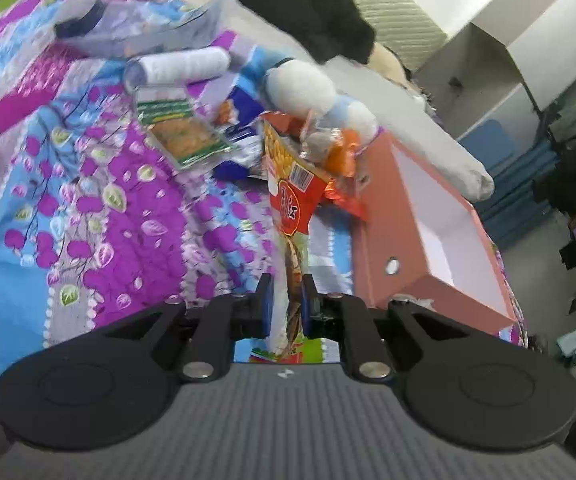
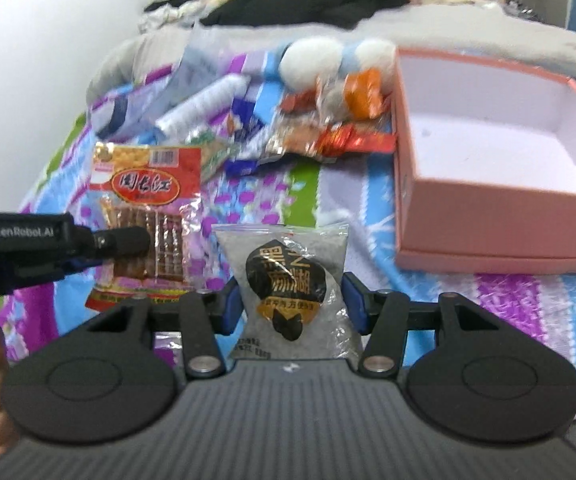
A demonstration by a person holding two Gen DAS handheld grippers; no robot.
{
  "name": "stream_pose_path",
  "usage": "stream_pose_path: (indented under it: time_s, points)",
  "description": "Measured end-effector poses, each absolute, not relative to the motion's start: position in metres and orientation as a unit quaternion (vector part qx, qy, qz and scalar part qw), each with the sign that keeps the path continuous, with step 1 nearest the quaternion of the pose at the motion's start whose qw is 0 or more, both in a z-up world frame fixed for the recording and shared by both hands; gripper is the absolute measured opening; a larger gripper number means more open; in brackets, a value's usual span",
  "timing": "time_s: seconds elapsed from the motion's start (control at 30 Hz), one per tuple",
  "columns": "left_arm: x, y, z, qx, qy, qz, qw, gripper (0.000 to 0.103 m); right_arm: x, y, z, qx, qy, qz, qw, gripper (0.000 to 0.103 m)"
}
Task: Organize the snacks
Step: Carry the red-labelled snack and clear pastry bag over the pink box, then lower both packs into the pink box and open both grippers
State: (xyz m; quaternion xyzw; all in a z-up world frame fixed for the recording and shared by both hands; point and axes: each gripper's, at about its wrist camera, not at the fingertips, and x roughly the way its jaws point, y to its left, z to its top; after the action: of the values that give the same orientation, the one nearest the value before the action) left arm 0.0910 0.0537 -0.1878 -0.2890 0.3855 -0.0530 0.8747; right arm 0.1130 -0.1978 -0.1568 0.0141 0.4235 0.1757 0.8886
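Two grippers each pinch one snack packet above a bed with a purple and blue flowered quilt (image 2: 272,208).

The right gripper (image 2: 292,300) pinches a grey clear packet with black label (image 2: 288,280); the left gripper (image 1: 286,304) pinches a red-topped clear packet (image 2: 148,208), its body marked "GenRobot.AI". Beyond lie a heap of mixed snacks (image 2: 288,128), one empty pink cardboard box (image 2: 487,196), dark clothes.
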Motion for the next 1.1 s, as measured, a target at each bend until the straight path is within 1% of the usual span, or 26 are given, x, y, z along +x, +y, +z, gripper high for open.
stream_pose_path:
  time_s: [0.23, 0.57, 0.83, 1.1]
  points:
    - [0.087, 0.035, -0.16, -0.262, 0.375, -0.074, 0.886, 0.016, 0.104, -0.22, -0.133, 0.035, 0.401, 0.152, 0.903, 0.055]
    - [0.107, -0.009, -0.139, -0.232, 0.368, -0.13, 0.891, 0.016, 0.103, -0.256, -0.119, 0.075, 0.38, 0.113, 0.915, 0.055]
    - [0.152, -0.046, -0.12, -0.213, 0.364, -0.171, 0.89, 0.016, 0.129, -0.287, -0.109, 0.091, 0.361, 0.086, 0.924, 0.055]
    - [0.221, -0.089, -0.102, -0.186, 0.364, -0.212, 0.888, 0.016, 0.176, -0.317, -0.101, 0.091, 0.341, 0.064, 0.934, 0.055]
